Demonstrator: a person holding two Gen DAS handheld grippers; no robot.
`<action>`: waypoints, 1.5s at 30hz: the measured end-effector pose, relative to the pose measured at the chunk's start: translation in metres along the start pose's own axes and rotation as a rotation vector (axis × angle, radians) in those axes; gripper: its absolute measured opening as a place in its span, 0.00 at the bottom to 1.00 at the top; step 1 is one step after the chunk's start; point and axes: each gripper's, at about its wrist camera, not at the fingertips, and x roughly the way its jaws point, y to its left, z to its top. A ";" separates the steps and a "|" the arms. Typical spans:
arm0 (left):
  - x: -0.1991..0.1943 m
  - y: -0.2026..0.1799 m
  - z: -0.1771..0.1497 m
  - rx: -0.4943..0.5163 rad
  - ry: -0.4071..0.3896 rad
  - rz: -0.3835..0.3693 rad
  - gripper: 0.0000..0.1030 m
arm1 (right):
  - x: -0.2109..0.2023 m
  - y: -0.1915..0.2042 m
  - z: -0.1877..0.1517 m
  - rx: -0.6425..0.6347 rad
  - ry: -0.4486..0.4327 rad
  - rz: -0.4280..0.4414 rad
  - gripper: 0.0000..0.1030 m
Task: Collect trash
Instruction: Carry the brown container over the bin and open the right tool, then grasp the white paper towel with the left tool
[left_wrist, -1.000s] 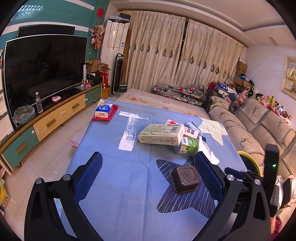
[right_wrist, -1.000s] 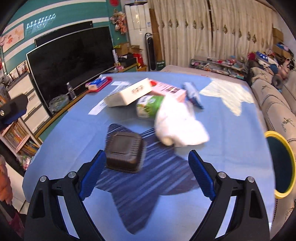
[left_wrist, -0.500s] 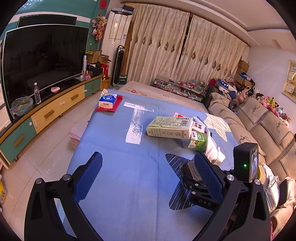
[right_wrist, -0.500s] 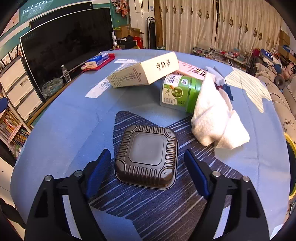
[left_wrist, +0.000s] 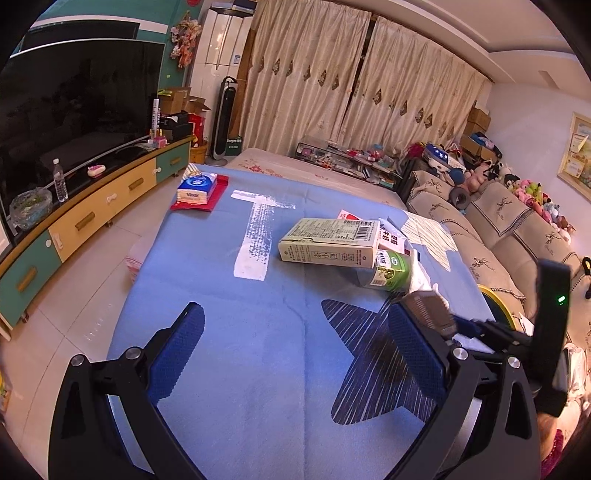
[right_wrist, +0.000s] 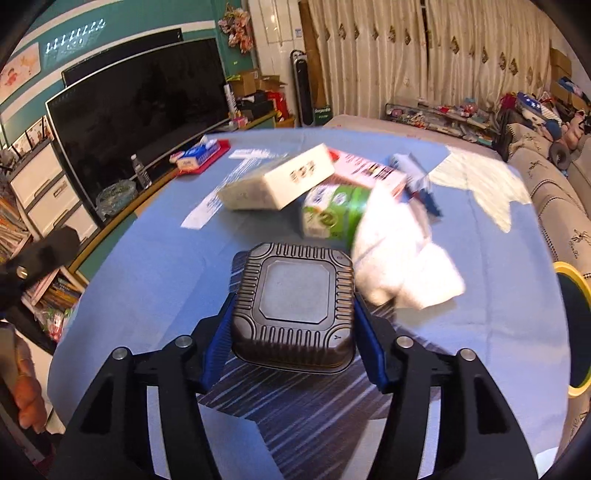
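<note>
A black ribbed plastic container sits upside down between the blue pads of my right gripper. The jaws are closing and both pads touch its sides. In the left wrist view the container shows tilted, just off the blue cloth. Behind it lie a beige carton, a green can, a white crumpled tissue and a pink box. My left gripper hangs open over the blue tablecloth with nothing between its fingers.
A tissue pack on a red tray lies at the table's far left. A yellow-rimmed bin stands off the right edge by the sofa. A television and low cabinet line the left wall.
My right gripper's jaws have narrowed from wide apart onto the black container, which now sits tilted and raised off the cloth. The left gripper has drifted slightly forward and down.
</note>
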 end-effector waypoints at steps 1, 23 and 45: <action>0.003 -0.001 0.001 0.006 0.003 -0.005 0.95 | -0.005 -0.008 0.002 0.014 -0.010 -0.015 0.55; 0.067 -0.083 0.022 0.172 0.082 -0.144 0.95 | -0.046 -0.301 -0.018 0.431 0.025 -0.525 0.57; 0.165 -0.228 -0.007 0.363 0.214 -0.030 0.95 | -0.037 -0.389 -0.042 0.391 -0.007 -0.410 0.74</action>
